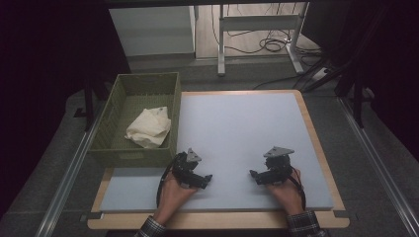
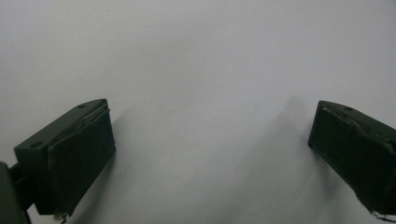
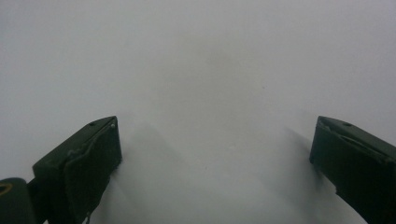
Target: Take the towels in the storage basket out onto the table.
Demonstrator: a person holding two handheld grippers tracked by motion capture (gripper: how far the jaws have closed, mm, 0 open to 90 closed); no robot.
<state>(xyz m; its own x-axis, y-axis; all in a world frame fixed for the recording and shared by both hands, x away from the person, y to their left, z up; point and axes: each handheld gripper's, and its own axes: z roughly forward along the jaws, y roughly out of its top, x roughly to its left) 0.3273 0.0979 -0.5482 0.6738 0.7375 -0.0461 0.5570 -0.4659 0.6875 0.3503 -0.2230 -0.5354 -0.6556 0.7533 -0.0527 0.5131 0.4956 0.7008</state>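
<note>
Both claws rest low on the pale grey mat [image 1: 247, 128] near the person's edge of the table, well apart from each other. Left gripper [image 1: 203, 180] has its jaws spread wide with only bare mat between them, as the left gripper view [image 2: 208, 154] shows; the right gripper [image 1: 255, 176] stands the same way, jaws wide apart and holding nothing, seen along its own jaws in the right gripper view [image 3: 215, 163]. Each is held from behind by a hand, left hand [image 1: 174, 192] and right hand [image 1: 288, 191], with checked sleeves at the bottom edge of the high view.

Beside the mat's left edge sits a green basket [image 1: 114, 109], long and slatted, its near end just behind the left gripper. Inside it lies one crumpled cream cloth [image 1: 148, 127], bunched toward the right wall and the near half of the basket; the far half of its floor is bare.

Much is hard to read. Whether the cloth is one piece or folded over something, the high view is too dim and small to say; it looks like a single piece. Both sleeves are cut off by the frame. Beyond the table, a white desk frame [image 1: 257, 29] and loose cables [image 1: 272, 45] lie on the floor, and the surroundings to either side fall into darkness.
</note>
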